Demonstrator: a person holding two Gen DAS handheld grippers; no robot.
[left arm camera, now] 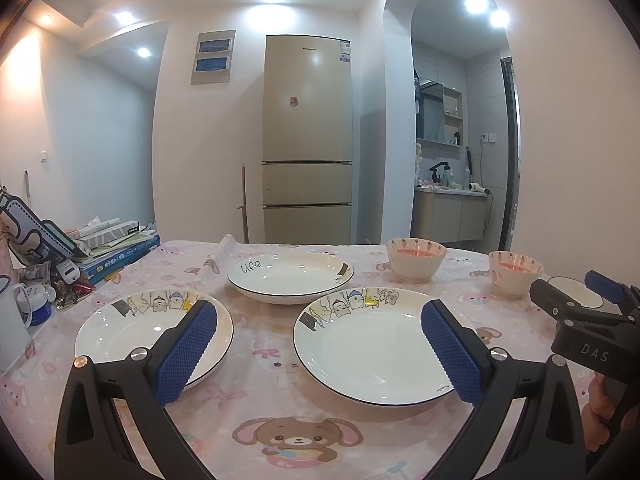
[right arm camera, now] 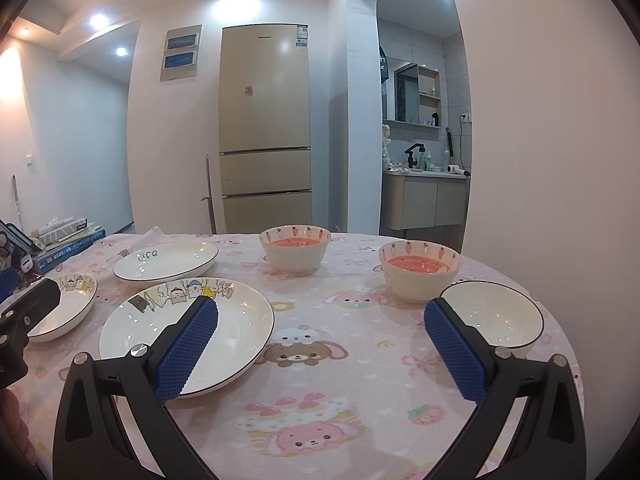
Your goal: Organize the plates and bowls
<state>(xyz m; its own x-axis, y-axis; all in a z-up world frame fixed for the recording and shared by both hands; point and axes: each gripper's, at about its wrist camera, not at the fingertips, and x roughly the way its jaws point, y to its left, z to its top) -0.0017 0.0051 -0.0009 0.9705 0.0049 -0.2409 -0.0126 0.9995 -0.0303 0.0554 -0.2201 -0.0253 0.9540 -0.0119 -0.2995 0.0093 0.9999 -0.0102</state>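
Both grippers, left gripper point(left arm camera: 318, 344) and right gripper point(right arm camera: 320, 344), hover spread and empty above the tablecloth point(left arm camera: 260, 400). To stack well, I would pinch the near cartoon plate point(left arm camera: 380, 348) by its rim and keep it level.

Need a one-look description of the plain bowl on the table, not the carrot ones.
Start at the round table with the pink cartoon-animal tablecloth and go to its right edge, away from the book pile. There, just in front of the nearer carrot-print bowl, sits the plain white bowl. Unlike the two carrot bowls with red-orange insides, it is white inside, unprinted, with only a thin dark rim line.
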